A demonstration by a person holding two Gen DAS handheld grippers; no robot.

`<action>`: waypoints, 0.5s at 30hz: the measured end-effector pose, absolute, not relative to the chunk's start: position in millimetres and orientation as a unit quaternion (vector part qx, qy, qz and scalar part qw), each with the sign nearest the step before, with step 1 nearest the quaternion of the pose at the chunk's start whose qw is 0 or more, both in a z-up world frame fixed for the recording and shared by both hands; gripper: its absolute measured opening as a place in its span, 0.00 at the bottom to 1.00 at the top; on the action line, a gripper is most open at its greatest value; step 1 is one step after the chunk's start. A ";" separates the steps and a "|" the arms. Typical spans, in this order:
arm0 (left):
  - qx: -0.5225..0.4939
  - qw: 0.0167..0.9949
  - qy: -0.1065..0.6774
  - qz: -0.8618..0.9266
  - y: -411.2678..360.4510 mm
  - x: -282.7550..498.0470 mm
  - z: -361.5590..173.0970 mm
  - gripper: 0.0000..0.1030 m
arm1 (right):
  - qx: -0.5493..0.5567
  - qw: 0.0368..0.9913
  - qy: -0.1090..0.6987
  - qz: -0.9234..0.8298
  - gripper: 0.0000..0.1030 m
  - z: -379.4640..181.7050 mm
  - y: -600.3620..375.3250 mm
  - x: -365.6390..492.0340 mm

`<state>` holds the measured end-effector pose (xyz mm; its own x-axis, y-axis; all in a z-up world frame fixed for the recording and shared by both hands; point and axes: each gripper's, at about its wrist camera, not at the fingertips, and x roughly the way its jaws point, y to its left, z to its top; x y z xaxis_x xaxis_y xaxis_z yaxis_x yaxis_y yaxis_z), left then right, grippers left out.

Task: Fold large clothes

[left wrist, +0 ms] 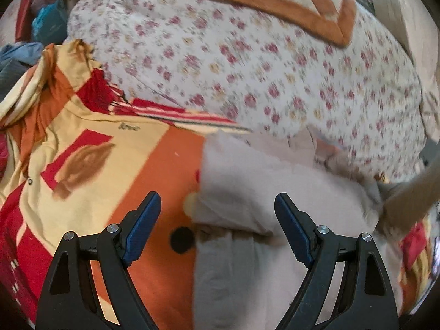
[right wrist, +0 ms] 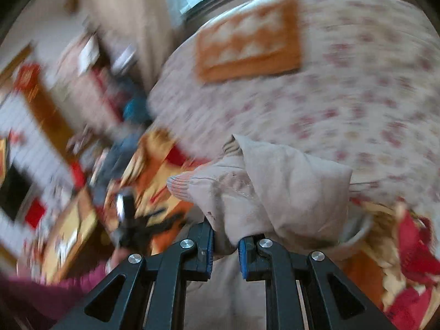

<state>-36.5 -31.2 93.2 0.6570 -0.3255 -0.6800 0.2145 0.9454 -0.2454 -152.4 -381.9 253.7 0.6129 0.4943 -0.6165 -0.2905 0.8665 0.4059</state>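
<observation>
At the far left of the left wrist view a heap of dark blue and red laundry [left wrist: 33,35] lies at the bed's edge, and beside it a rumpled sheet printed in yellow, orange and red blocks [left wrist: 90,165] spreads under the work. The left gripper [left wrist: 217,233] hangs above that sheet with its blue-padded jaws wide apart and nothing between them, straddling the line where the orange print meets the pale beige, fleecy garment [left wrist: 261,192], the large piece being folded, which lies bunched toward the right on the sheet. Behind it swells a white quilt strewn with small red flowers [left wrist: 247,63], with an orange-bordered checked mat [left wrist: 288,2] on top. In the blurred right wrist view the right gripper [right wrist: 225,253] has its jaws nearly together, clamped on a thick bunch of the same beige garment, whose ribbed cuff [right wrist: 178,187] sticks out to the left as the cloth stands lifted in front of the quilt. The risk here, as I judge it, is that the bite is a gathered wad, not a clean edge, so layers may slip out unevenly; with the left jaws holding nothing, the free side can sag or drag the printed sheet, skewing the fold.
</observation>
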 end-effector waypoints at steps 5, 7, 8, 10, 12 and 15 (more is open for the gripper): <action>-0.116 0.907 0.375 -0.151 -3.2 -31.5 102.1 0.82 | 0.060 0.843 0.460 0.271 0.13 212.3 -296.0 -105.8; -0.125 0.903 0.378 -0.158 -0.6 -29.8 99.9 0.82 | 0.061 0.829 0.484 0.275 0.13 187.8 -282.3 -88.8; -0.128 0.901 0.381 -0.163 -0.8 -28.1 98.3 0.82 | 0.058 0.822 0.498 0.271 0.13 170.1 -273.6 -73.9; -0.138 0.894 0.389 -0.175 -2.1 -24.9 94.4 0.82 | 0.068 0.812 0.517 0.261 0.13 141.6 -264.0 -51.2; -0.150 0.882 0.402 -0.193 -4.8 -20.5 89.2 0.82 | 0.078 0.807 0.533 0.245 0.13 110.6 -257.4 -25.9; -0.159 0.868 0.420 -0.213 -10.9 -14.6 81.9 0.82 | 0.144 0.793 0.555 0.209 0.18 59.1 -266.0 9.2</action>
